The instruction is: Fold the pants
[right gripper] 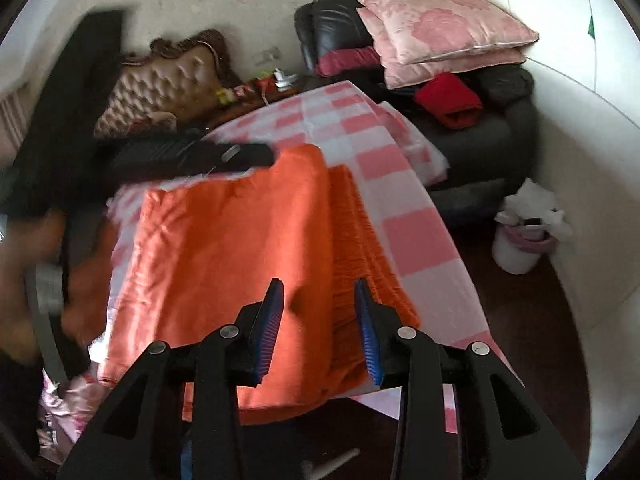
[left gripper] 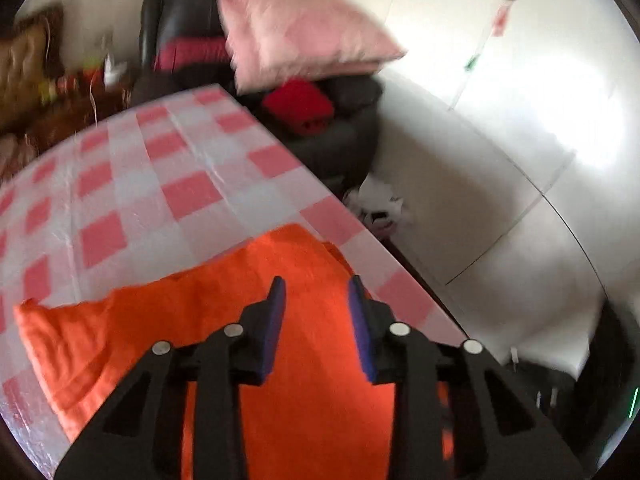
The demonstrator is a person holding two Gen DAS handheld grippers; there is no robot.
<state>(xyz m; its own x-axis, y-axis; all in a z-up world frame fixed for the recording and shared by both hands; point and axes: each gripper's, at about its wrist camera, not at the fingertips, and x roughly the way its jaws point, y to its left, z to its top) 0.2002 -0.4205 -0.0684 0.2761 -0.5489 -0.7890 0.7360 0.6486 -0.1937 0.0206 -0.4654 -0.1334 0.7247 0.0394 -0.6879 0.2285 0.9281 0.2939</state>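
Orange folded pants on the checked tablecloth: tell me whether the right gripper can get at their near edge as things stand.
Probably yes. The right gripper hovers just above the orange folded pants, jaws apart with nothing between them, and nothing lies over that edge. The left gripper sits at the far end.

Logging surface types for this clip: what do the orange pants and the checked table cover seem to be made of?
Orange pants: soft woven cloth, matte, judging by its limp folds and ribbed edge; the fibre is unclear.
Checked table cover: probably thin plastic or coated sheet, since it looks glossy, with sharp creases and light glare.

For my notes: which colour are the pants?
Orange pants, clearest in the right wrist view.
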